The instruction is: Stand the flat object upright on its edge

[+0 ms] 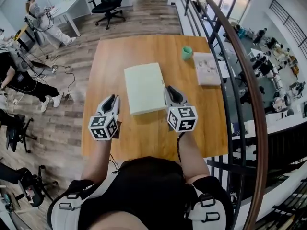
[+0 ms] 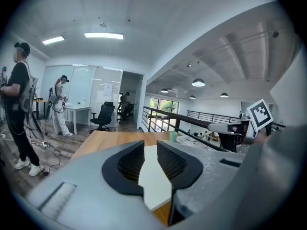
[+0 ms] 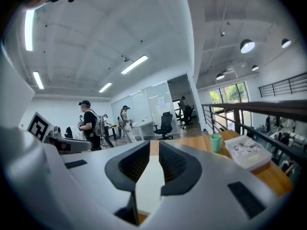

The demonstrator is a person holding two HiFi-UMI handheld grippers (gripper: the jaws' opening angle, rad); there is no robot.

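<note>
The flat object (image 1: 144,87) is a pale green board lying flat in the middle of the wooden table (image 1: 144,47). My left gripper (image 1: 114,99) hovers just left of the board's near left corner, apart from it. My right gripper (image 1: 170,91) sits against the near right edge; I cannot tell whether it touches. In the left gripper view the left gripper (image 2: 150,145) shows a narrow gap, with the board (image 2: 153,181) seen beyond it. In the right gripper view the right gripper (image 3: 154,145) also stands slightly apart, with the board (image 3: 149,186) beyond. Nothing is between either pair of jaws.
A green cup (image 1: 186,52) and a thick magazine (image 1: 206,68) lie at the table's far right. A metal railing (image 1: 230,56) runs along the table's right side over a drop. An office chair (image 1: 108,6) and people stand on the floor to the left.
</note>
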